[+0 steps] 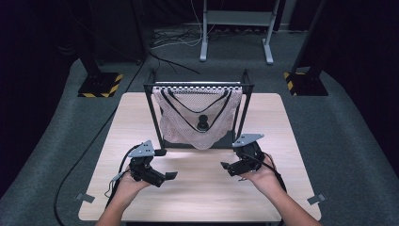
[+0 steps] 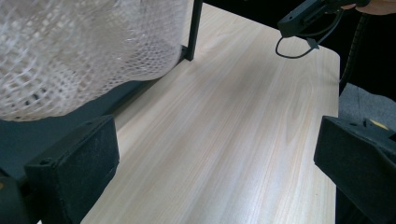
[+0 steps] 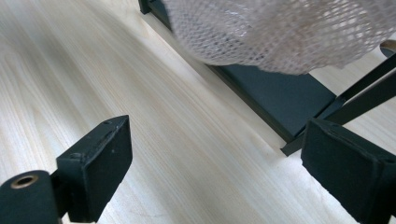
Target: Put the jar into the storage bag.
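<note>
A pale mesh bag (image 1: 197,123) with black drawstrings and a black toggle (image 1: 203,123) hangs from a black frame stand (image 1: 197,85) at the back middle of the wooden table (image 1: 197,197). My left gripper (image 1: 169,175) hovers low over the table, left of and in front of the stand, open and empty. My right gripper (image 1: 227,165) mirrors it on the right, open and empty. The left gripper view has my left gripper (image 2: 215,140) over bare wood, the bag (image 2: 70,56) at upper left, and the right gripper (image 2: 299,18) far off. My right gripper (image 3: 217,144) faces the bag (image 3: 289,32) and the stand's base (image 3: 280,98).
Bare wood lies between the two grippers. Cables trail from each gripper off the table's front. Beyond the table, on grey floor, stand two hazard-striped bases (image 1: 99,85) (image 1: 301,82), a grey metal stand (image 1: 235,28) and loose cables (image 1: 174,40).
</note>
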The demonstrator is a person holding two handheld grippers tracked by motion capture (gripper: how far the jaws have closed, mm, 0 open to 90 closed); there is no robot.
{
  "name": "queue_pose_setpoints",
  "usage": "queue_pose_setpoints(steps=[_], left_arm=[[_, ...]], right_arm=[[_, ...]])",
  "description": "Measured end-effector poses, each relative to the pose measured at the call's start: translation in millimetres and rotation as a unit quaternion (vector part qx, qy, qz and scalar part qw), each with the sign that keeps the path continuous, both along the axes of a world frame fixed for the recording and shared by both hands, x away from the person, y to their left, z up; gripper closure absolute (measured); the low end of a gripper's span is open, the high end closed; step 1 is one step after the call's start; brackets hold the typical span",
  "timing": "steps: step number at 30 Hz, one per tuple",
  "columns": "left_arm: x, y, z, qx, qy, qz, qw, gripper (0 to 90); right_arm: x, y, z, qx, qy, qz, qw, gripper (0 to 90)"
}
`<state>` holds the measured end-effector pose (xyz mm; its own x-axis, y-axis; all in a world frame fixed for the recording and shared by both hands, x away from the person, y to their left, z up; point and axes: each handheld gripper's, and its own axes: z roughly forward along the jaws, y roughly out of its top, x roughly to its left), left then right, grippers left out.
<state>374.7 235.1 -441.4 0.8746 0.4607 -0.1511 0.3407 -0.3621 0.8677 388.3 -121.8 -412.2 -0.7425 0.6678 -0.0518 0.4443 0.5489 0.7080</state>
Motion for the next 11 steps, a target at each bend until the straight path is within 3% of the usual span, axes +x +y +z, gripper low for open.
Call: queue_pose_setpoints(steps=[6, 11], left_arm=[[-2.4, 4.9, -11.8, -0.003, 0.007, 0.003, 1.0, 0.0], [-4.8, 10.8, -21.2, -0.008, 0.009, 0.007, 0.9999, 0.0]], right_arm=[[-0.7, -3.9, -12.5, -0.004, 0.008, -0.006, 0.9999, 8.3], [2.1, -12.3, -33.5, -0.011, 0.02, -0.023, 0.9995, 7.9]])
